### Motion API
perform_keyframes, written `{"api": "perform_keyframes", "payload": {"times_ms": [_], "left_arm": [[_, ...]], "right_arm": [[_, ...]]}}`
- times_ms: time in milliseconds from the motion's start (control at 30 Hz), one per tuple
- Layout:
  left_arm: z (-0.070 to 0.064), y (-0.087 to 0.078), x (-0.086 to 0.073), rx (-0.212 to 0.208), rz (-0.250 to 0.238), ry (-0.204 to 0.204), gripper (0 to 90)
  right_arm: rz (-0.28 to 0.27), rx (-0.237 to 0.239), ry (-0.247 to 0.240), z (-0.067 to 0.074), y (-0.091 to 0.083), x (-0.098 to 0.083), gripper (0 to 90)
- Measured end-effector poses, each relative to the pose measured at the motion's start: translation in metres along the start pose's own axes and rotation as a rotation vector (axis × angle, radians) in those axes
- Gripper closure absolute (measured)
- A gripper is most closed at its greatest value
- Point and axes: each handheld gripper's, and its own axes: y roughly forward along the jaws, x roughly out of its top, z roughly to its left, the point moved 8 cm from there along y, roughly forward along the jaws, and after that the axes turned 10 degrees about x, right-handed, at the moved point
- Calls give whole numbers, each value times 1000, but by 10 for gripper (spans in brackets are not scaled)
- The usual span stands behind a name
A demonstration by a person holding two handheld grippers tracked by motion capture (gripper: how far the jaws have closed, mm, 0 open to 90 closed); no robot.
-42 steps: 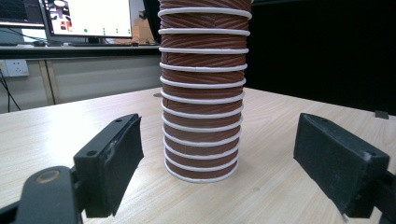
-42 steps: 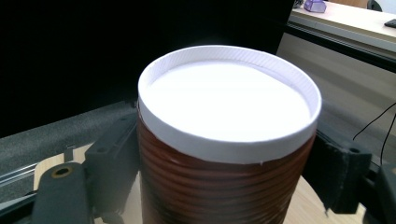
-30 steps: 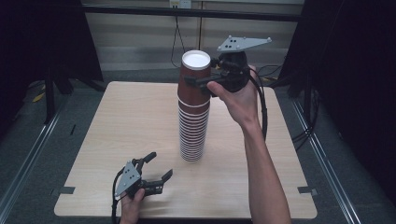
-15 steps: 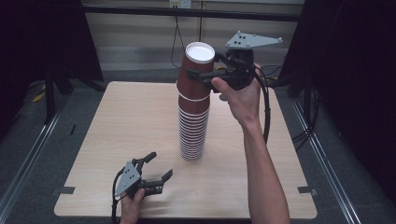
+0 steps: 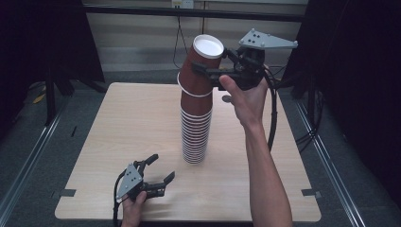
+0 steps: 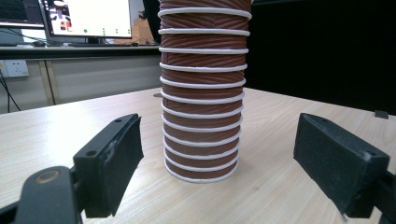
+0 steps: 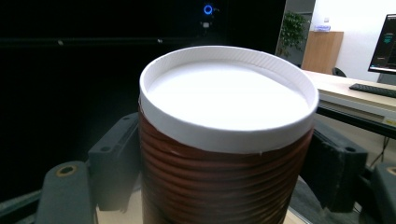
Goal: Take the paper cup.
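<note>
The right gripper (image 5: 215,71) has its jaws clamped on the top brown ribbed paper cup (image 5: 202,66), tilted and lifted partly out of the tall stack of matching cups (image 5: 195,127), and they have just been closing on it. The stack stands mid-way on the pale wooden surface (image 5: 118,123). The left gripper (image 5: 161,169) rests low near the front edge, jaws apart and empty, facing the stack's base.

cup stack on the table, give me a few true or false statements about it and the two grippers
1. The right gripper clamps the top cup between its jaws. True; its jaws have just been closing on it.
2. The top cup lies on its side on the table. False: it is upside down, raised and tilted above the stack of cups.
3. The left gripper holds a cup. False: its jaws are apart with nothing between them, low over the table.
4. The stack stands upright near the table's middle. True.
5. The cups are blue. False: they are brown with white rims.
</note>
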Motion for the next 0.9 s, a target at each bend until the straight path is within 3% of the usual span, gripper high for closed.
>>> {"api": "perform_keyframes", "payload": {"times_ms": [900], "left_arm": [[0, 0, 0, -1, -1, 0, 154]], "right_arm": [[-181, 4, -3, 8, -29, 25, 223]]}}
